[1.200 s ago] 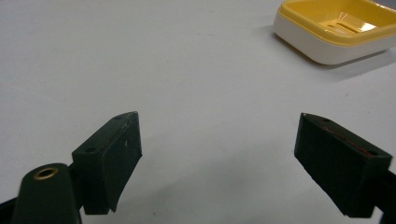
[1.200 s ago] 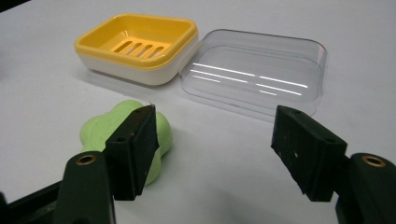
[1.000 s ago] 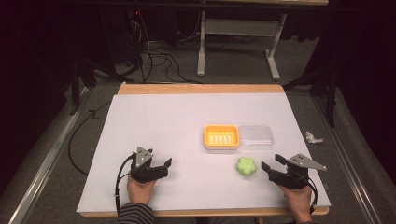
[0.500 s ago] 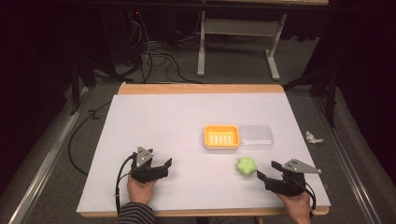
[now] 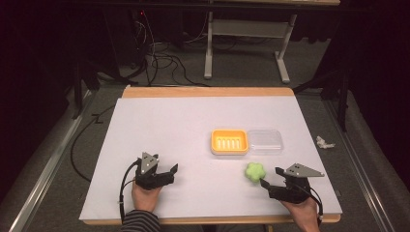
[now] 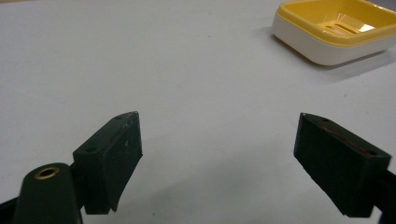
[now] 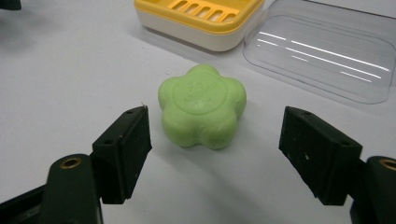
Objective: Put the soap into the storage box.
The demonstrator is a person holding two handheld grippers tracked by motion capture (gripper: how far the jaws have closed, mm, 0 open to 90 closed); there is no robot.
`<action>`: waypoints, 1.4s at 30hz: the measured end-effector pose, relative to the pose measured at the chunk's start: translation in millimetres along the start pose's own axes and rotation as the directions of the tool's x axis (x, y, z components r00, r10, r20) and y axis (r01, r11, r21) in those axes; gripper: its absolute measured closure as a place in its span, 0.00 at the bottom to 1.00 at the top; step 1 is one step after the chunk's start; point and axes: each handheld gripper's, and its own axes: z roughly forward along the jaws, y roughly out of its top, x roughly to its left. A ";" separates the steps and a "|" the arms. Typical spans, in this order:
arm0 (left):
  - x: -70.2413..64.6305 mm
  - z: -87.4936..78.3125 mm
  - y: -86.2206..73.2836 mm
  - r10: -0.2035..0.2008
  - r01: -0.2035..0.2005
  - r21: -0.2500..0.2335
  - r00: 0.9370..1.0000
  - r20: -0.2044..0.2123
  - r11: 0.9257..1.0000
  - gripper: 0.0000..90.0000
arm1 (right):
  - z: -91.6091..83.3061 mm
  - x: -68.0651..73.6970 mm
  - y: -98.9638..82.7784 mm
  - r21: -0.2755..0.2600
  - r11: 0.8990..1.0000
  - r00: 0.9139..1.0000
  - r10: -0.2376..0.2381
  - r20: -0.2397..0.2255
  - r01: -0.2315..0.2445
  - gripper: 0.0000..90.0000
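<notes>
The right gripper (image 7: 215, 154) has its fingers (image 7: 123, 149) spread apart, and they have just been opening wider; nothing is pressed between them. The green flower-shaped soap (image 7: 203, 107) lies on the table just ahead of the gap, framed by the two black pads but touching neither, resting flat with its embossed top facing up. In the high view the same right gripper (image 5: 265, 184) sits at the near right of the table with a hand behind it, its tips pointing left toward the soap (image 5: 254, 172), which lies just beside them. Beyond the soap stands the yellow soap dish (image 7: 196, 18) with its slotted tray on a white base, and touching its right side lies the clear plastic lid (image 7: 322, 56), turned hollow side up. From above, the dish (image 5: 229, 141) and the lid (image 5: 264, 141) sit side by side past the middle of the table, near the soap but apart from it. The left gripper (image 6: 217, 154) also has its fingers (image 6: 112, 158) wide apart over bare white table (image 6: 163, 70), with nothing between them; the yellow dish shows far off at its upper right. In the high view the left gripper (image 5: 171, 173) rests at the near left, well apart from the soap and the dish. A crumpled white scrap (image 5: 324, 142) lies on the floor off the table's right edge.
</notes>
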 end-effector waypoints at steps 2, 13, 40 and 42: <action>-0.3 0.5 -0.4 0.002 -0.002 0.002 1.000 0.001 1.000 0.17 | 0.8 -0.1 0.9 0.006 1.000 1.000 -0.013 0.003 0.013 0.28; -0.7 0.2 -0.7 0.009 -0.009 0.002 1.000 0.000 1.000 0.17 | 11.5 6.6 16.0 0.071 0.996 0.998 -0.058 -0.010 0.058 0.28; 0.1 -2.3 0.7 -0.009 0.009 -0.019 1.000 0.012 1.000 0.17 | 53.5 7.9 35.1 0.236 0.967 0.995 -0.102 0.006 0.097 0.21; 0.1 -2.1 1.0 -0.014 0.014 -0.017 1.000 0.012 1.000 0.18 | 56.5 6.4 34.7 0.257 0.961 0.994 -0.109 0.003 0.104 0.21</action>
